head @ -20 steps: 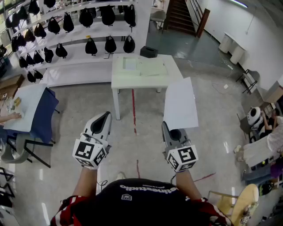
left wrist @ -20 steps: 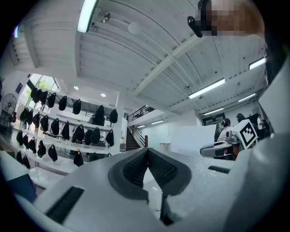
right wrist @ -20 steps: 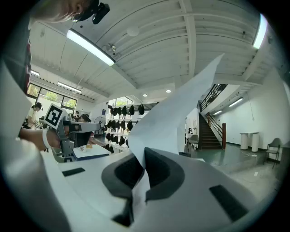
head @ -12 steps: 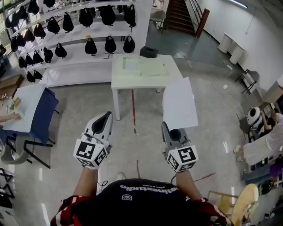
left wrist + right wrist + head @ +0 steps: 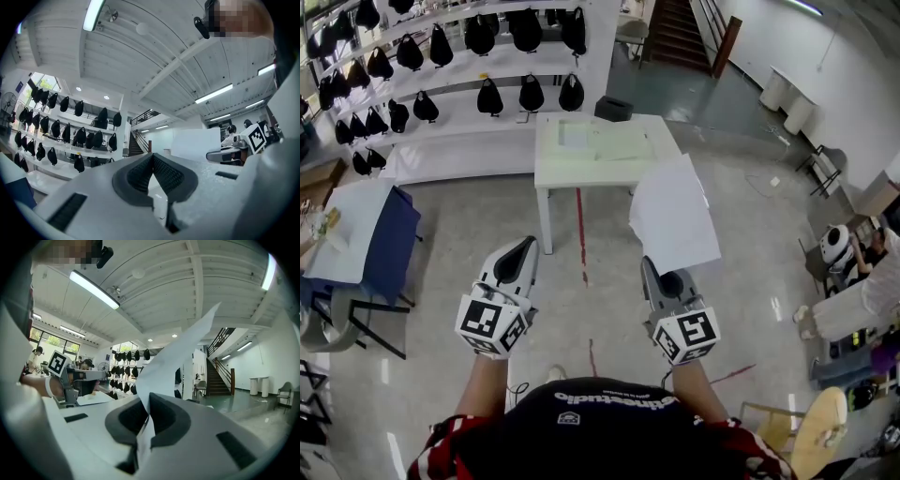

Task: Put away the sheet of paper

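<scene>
nearest the camera, the person's dark shirt fills the bottom of the head view, with both arms held out in front over the grey floor. the left gripper points forward, roughly level. in the left gripper view its fingers are pressed together with nothing between them. the right gripper is held beside it, well apart from it and about as far forward. its fingers are clamped on the lower edge of the sheet of paper. the sheet rises out of the grip and leans away from the person, in the air above the floor, touching nothing else. in the right gripper view the white sheet curves upward and to the right.

beyond the grippers a red line runs along the floor toward a white tabletop. pale sheets lie flat on it, and a black box sits just behind its far edge. to the left stands another table under a blue cloth. farthest off, white shelves carry rows of black bags, and a staircase climbs at the upper right.
</scene>
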Demonstrator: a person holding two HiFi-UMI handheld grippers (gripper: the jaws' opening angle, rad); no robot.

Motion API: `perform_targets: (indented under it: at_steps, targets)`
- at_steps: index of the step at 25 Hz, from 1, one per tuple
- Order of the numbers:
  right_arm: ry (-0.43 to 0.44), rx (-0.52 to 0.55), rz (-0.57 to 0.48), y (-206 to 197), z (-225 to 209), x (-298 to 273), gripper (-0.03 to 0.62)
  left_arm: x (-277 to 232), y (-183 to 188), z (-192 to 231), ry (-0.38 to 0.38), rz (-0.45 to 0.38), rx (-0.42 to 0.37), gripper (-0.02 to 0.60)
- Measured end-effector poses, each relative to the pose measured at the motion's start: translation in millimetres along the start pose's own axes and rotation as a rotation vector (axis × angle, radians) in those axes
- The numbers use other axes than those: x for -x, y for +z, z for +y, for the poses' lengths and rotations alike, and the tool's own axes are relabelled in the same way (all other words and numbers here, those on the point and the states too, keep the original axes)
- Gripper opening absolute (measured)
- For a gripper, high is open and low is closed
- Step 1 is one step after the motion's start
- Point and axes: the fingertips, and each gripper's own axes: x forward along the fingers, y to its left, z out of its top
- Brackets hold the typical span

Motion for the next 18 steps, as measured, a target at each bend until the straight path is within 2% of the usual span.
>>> perform_targets:
  at_steps: [7, 18]
  targets:
    - [0.020, 0.007, 0.002, -2, 9, -9, 0.003, 2, -1, 8, -0.012, -0.019, 0.043, 0.005]
    - [0.032, 0.000, 0.020, -2, 33, -42, 0.003, 10, -7, 41, -0.007, 0.005, 0.027, 0.005]
